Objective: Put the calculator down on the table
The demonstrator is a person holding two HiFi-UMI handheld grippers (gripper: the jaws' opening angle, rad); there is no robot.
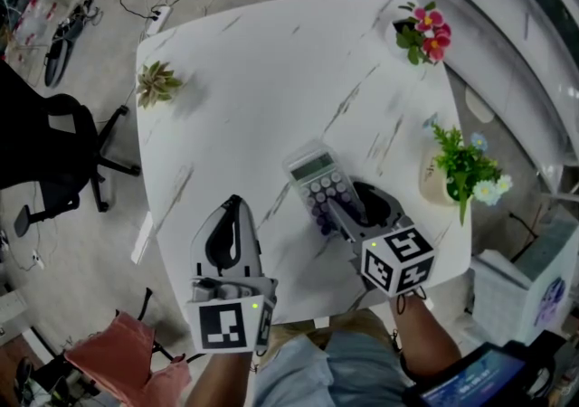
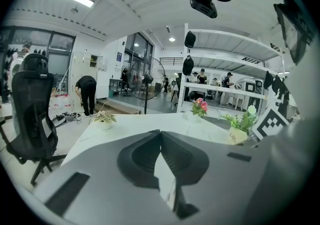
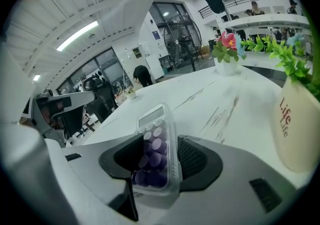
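Right gripper [image 3: 159, 144] jaws standing released around calculator [image 1: 314, 177], which is lying flat on tabletop [image 1: 253, 80]; placing seeming done, only withdrawing left. Left gripper [image 2: 160, 133] jaws clenched, empty.

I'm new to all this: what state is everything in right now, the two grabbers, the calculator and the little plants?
Calculator: lying face up on the table, apparently not gripped.
Right gripper: open, jaws either side of the calculator's near end.
Left gripper: shut, empty.
Pink flowers: upright in their pot.
Green plant: upright in a cream pot.
Small succulent: upright.
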